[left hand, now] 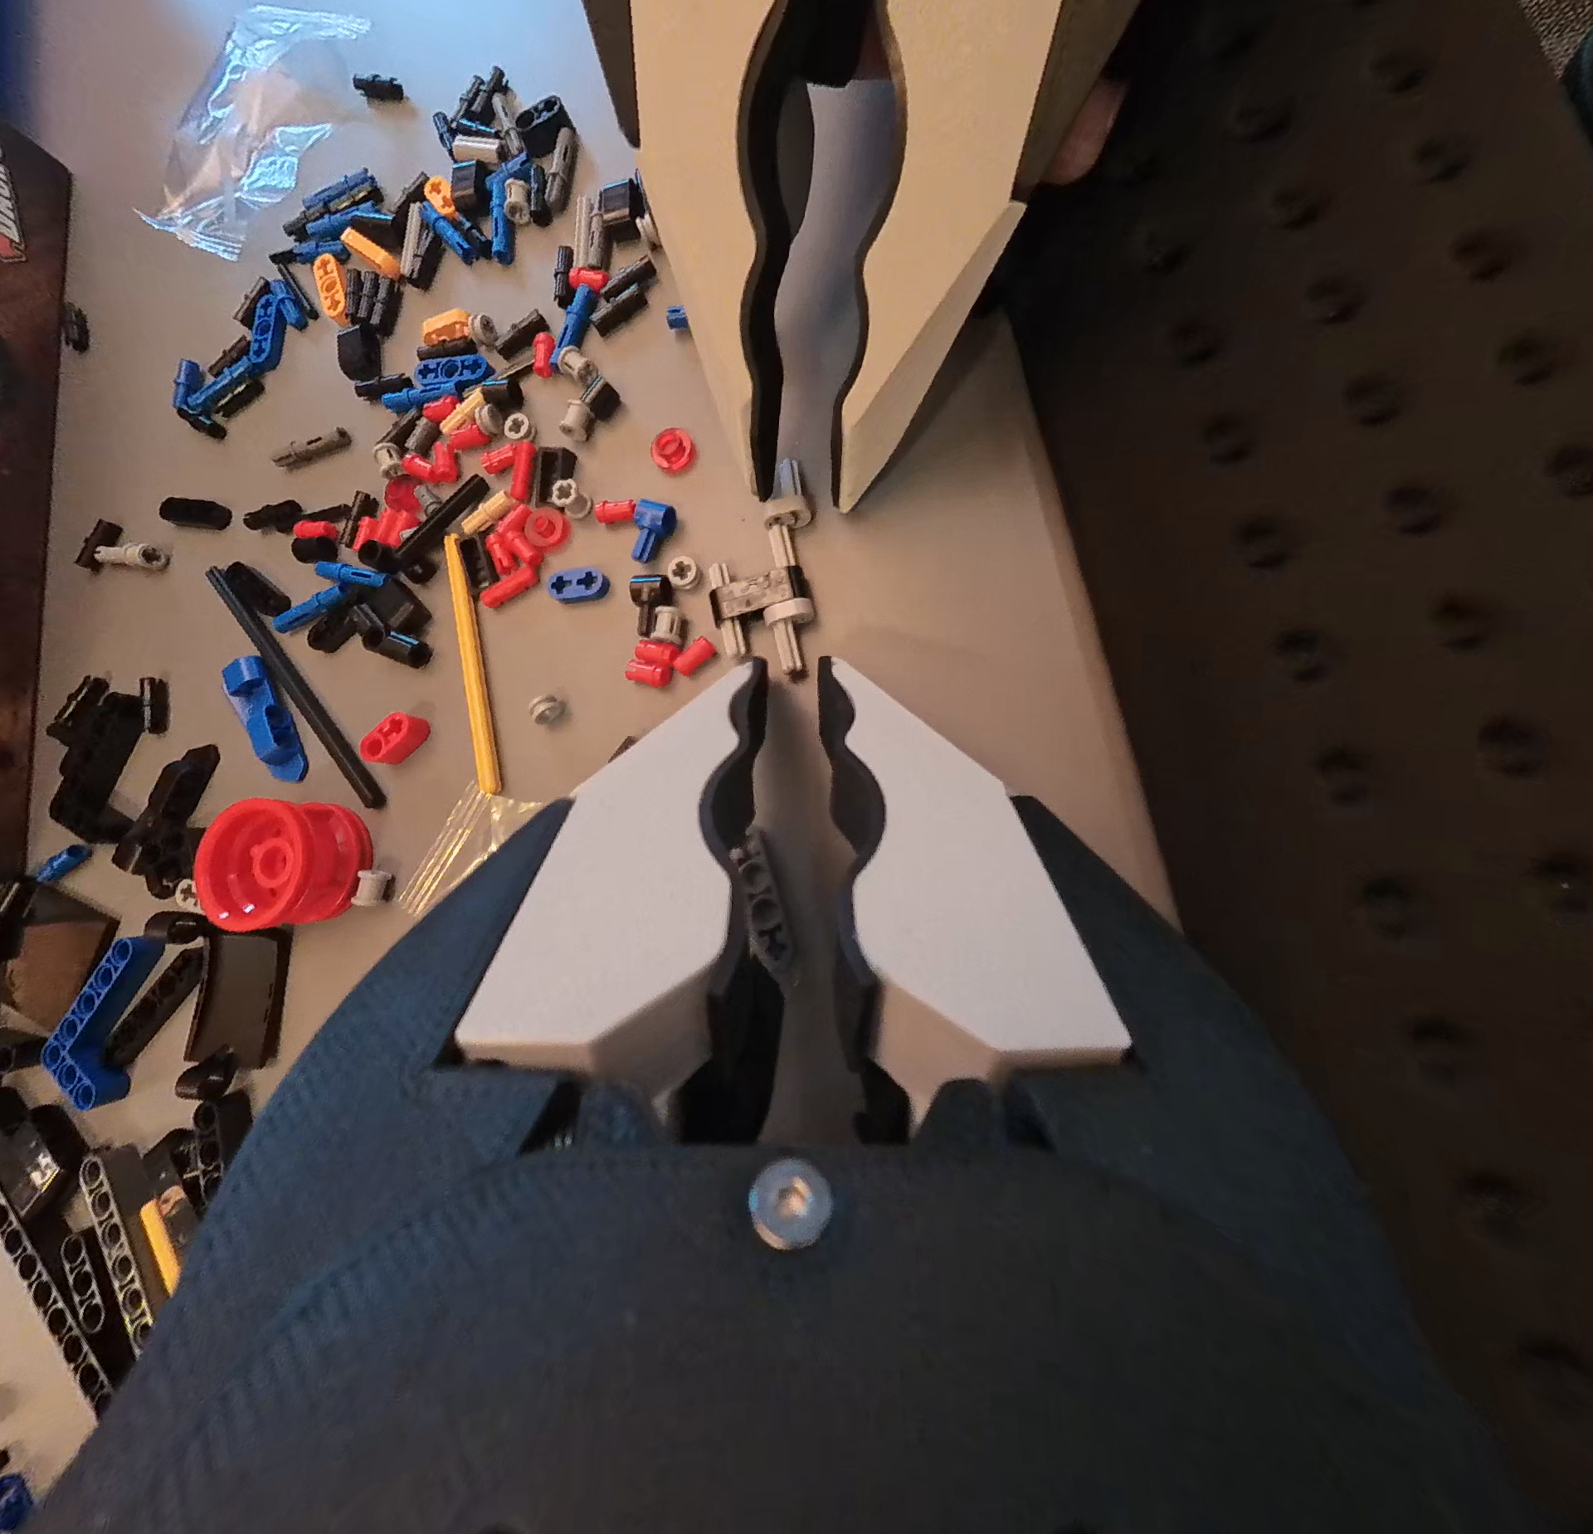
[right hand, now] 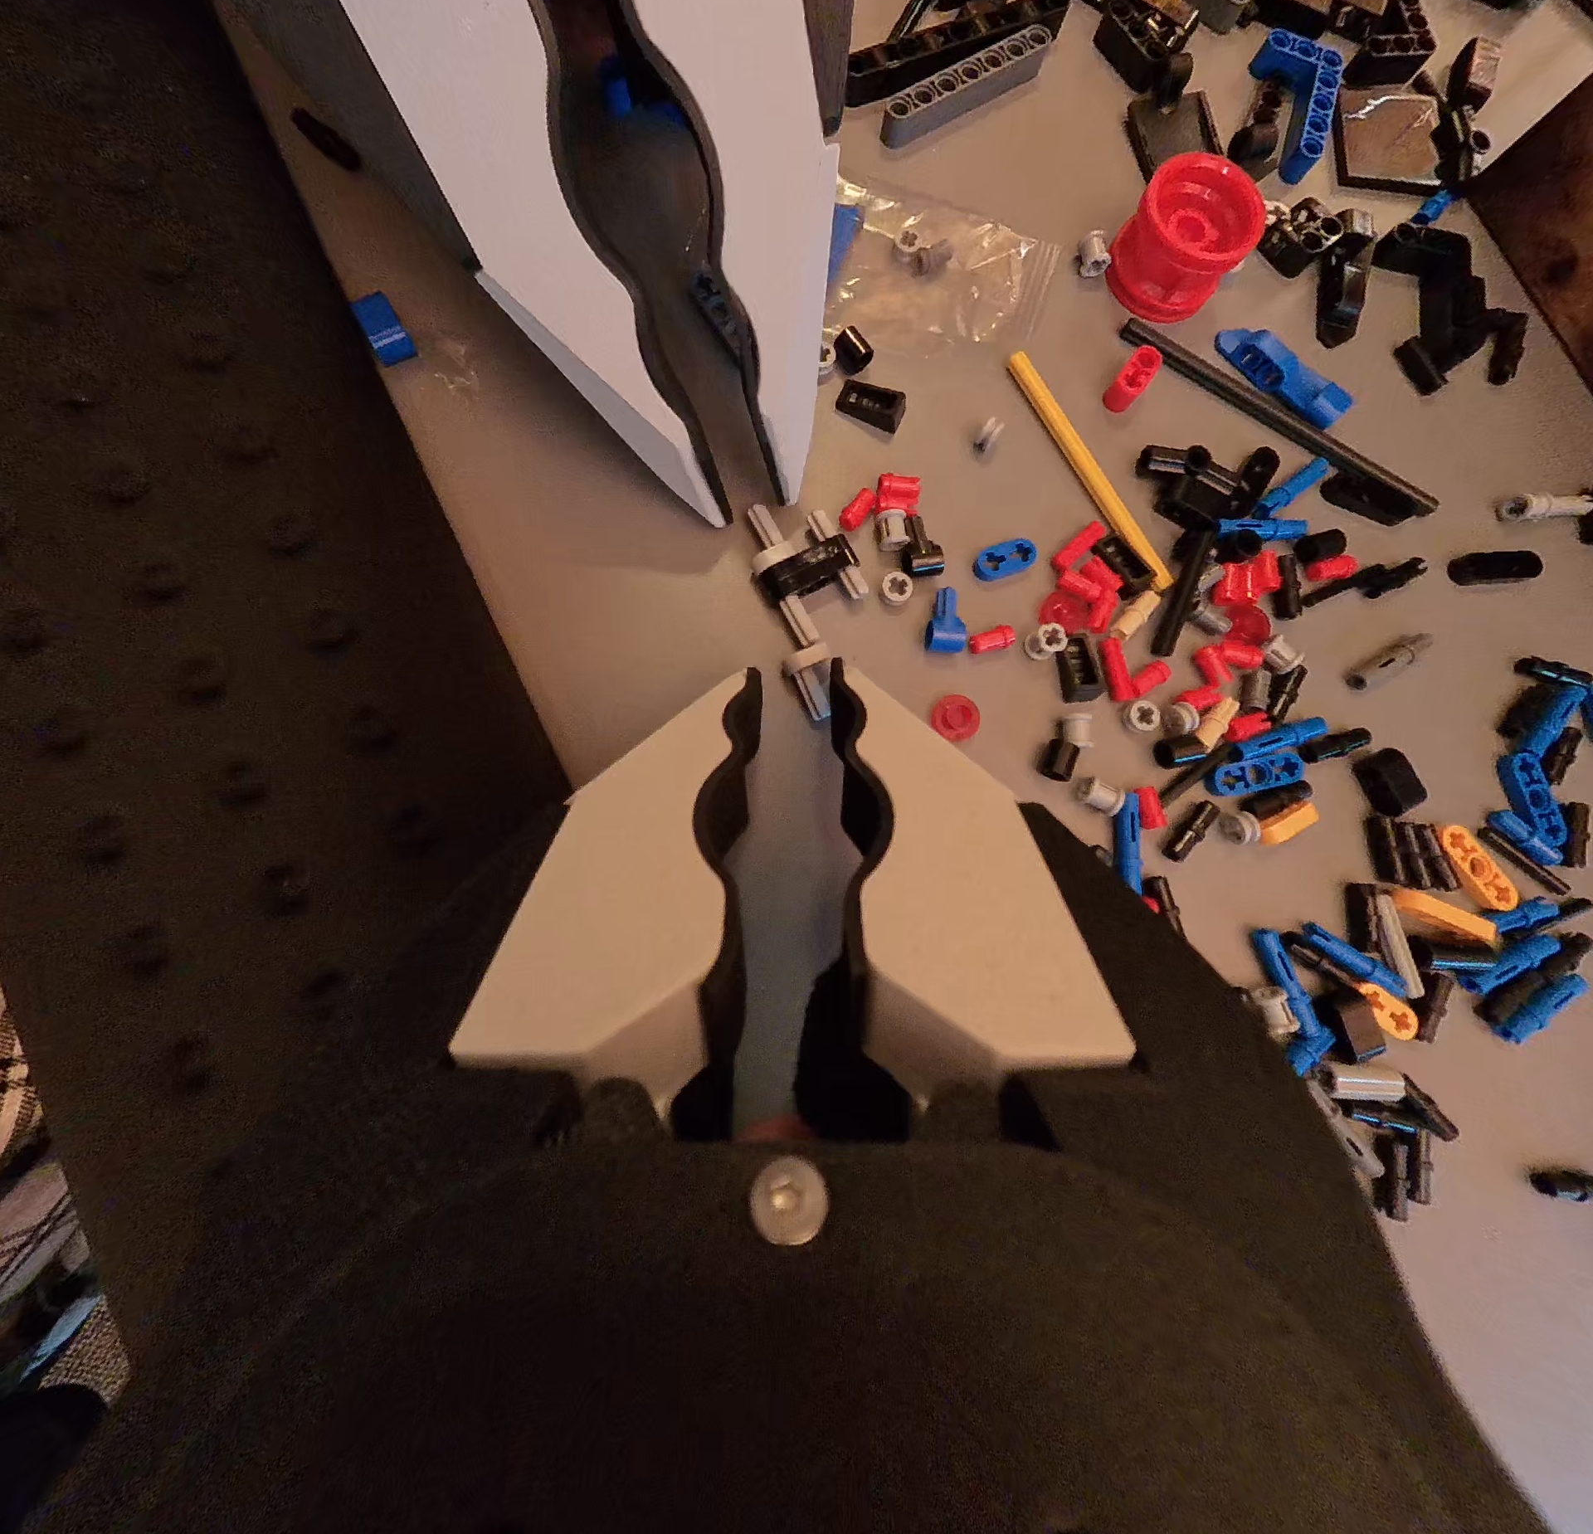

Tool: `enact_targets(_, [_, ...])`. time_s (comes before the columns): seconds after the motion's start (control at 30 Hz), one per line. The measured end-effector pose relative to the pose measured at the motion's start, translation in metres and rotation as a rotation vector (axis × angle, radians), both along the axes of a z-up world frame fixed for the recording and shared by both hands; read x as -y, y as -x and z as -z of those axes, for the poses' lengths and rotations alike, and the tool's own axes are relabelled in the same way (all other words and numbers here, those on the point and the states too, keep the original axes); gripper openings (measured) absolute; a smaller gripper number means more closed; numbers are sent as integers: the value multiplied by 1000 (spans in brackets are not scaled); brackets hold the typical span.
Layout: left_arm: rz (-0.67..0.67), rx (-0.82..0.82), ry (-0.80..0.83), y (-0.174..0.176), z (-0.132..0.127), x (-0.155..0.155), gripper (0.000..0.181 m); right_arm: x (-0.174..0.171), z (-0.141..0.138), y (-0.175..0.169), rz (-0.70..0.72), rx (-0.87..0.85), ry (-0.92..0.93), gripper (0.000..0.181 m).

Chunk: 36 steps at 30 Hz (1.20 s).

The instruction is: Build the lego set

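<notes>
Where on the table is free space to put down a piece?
Bare grey table runs along the edge beside the dark dotted mat, on that side of the small grey-and-black axle assembly. A smaller gap lies between the yellow axle and the plastic bag. Beyond the yellow axle, loose pieces crowd everything.

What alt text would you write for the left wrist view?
Two grippers, left and right, meet over a small grey axle assembly on a grey table. Loose Lego pieces and a red wheel lie to the left.
</notes>
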<state>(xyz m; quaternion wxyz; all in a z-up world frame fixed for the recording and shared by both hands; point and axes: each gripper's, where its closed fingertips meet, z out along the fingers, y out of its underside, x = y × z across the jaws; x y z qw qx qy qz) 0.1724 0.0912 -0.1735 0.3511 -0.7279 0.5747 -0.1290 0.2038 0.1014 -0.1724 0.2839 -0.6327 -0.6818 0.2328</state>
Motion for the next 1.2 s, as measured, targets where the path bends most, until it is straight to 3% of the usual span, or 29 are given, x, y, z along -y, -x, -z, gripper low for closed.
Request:
enact_targets(0.83, [-7, 0, -19, -2, 1, -2, 3, -1, 0, 0, 3, -2, -4, 17])
enact_targets(1.2, [-10, -31, -145, 0, -8, -10, 3, -8, -9, 2, 31, -51, -5, 20])
